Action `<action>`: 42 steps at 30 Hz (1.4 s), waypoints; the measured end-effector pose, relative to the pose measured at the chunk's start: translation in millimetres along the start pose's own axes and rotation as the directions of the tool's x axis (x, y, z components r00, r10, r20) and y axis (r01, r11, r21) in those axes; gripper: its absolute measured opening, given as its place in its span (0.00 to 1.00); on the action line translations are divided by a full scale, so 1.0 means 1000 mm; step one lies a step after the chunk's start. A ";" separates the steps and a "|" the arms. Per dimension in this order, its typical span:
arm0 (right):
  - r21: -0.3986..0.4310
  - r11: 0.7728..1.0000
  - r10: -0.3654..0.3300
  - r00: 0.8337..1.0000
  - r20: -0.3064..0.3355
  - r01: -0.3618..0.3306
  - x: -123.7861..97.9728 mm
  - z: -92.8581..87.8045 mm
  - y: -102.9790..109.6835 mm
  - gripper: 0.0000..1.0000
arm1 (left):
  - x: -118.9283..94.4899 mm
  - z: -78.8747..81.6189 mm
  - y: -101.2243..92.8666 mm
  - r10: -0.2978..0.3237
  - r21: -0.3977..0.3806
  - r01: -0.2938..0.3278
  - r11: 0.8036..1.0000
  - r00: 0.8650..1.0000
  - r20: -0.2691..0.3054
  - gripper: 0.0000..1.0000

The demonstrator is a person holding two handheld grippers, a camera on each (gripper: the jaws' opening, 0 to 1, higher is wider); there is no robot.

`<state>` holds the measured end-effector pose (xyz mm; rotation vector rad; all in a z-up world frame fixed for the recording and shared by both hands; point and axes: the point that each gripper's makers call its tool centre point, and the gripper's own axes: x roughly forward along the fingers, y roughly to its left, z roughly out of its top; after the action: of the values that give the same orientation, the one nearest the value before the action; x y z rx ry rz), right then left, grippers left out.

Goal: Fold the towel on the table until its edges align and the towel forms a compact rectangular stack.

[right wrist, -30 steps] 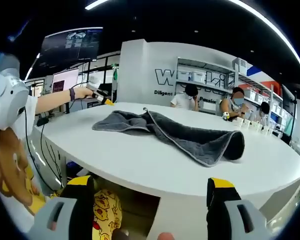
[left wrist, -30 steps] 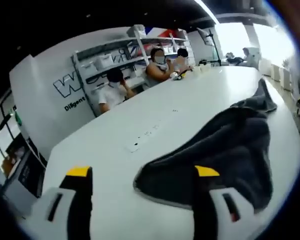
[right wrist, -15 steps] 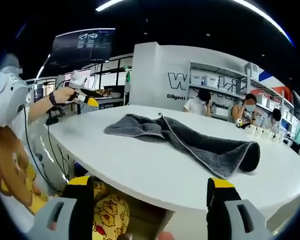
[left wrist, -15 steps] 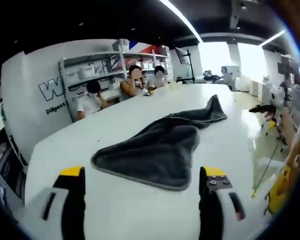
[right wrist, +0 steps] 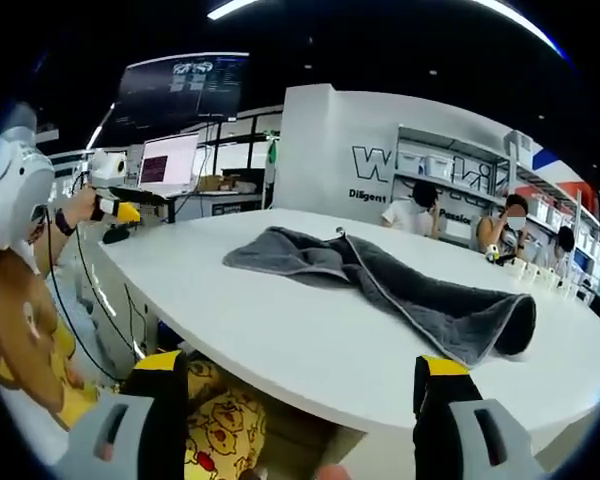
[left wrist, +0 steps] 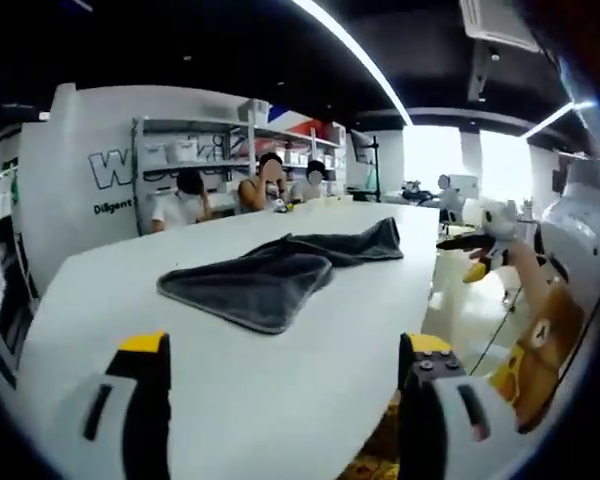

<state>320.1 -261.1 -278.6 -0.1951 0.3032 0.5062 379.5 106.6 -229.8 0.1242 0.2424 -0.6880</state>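
While the dark grey terry towel (left wrist: 270, 272) lies loosely rumpled on the white oval table (left wrist: 180, 350), both tools hang back from it, off the table's edge. In the left gripper view, the left gripper (left wrist: 280, 345) shows its two yellow-tipped black jaws spread wide apart with nothing between them; the towel sits well ahead of them, out near the middle of the tabletop, with bare white surface between. In the right gripper view, the right gripper (right wrist: 292, 362) is likewise wide open and empty, its jaws below the near rim of the table (right wrist: 280, 340), and the towel (right wrist: 380, 285) lies well beyond them.

Soft and matte, the cloth has a thin pale hem running along its edge. It is stretched into a long, uneven strip: one end is flattened into a broad lobe, the middle is bunched into ridges, and the other end is rolled over on itself into a rounded fold. Its edges are not lined up, and it forms no neat rectangle.

Smooth and glossy, the tabletop curves at its rim. At the left edge of the right gripper view, the other gripper (right wrist: 110, 190) is held in a hand, away from the table.
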 end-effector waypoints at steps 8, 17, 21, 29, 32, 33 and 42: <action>0.000 1.000 -0.002 1.000 -0.012 0.002 0.001 -0.006 0.007 0.98 | -0.014 -0.036 -0.021 0.023 -0.014 -0.024 1.000 0.998 -0.053 0.99; 0.015 0.999 -0.028 0.999 -0.018 0.028 -0.009 -0.011 0.002 0.98 | -0.020 -0.046 -0.026 0.042 -0.052 -0.045 0.998 0.997 -0.058 0.99; 0.014 0.999 -0.036 0.999 -0.018 0.037 -0.012 -0.010 0.000 0.98 | -0.021 -0.044 -0.025 0.049 -0.051 -0.052 0.997 0.998 -0.048 0.99; 0.017 0.999 -0.031 0.999 -0.023 0.032 -0.010 -0.012 0.003 0.98 | -0.018 -0.047 -0.028 0.035 -0.050 -0.038 0.998 0.997 -0.062 0.99; 0.017 0.999 -0.029 0.999 -0.021 0.029 -0.010 -0.011 0.004 0.98 | -0.019 -0.047 -0.029 0.034 -0.049 -0.037 0.998 0.998 -0.059 0.99; 0.016 0.999 -0.029 0.999 -0.021 0.030 -0.010 -0.011 0.005 0.98 | -0.019 -0.048 -0.029 0.034 -0.049 -0.037 0.998 0.998 -0.060 0.99; 0.017 0.999 -0.029 0.999 -0.028 0.029 -0.008 -0.011 0.007 0.98 | -0.018 -0.049 -0.031 0.028 -0.044 -0.031 0.999 0.997 -0.072 0.99</action>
<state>307.1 -262.2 -287.2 -0.1897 0.3318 0.4726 337.3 104.0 -273.4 0.1090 0.3236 -0.6490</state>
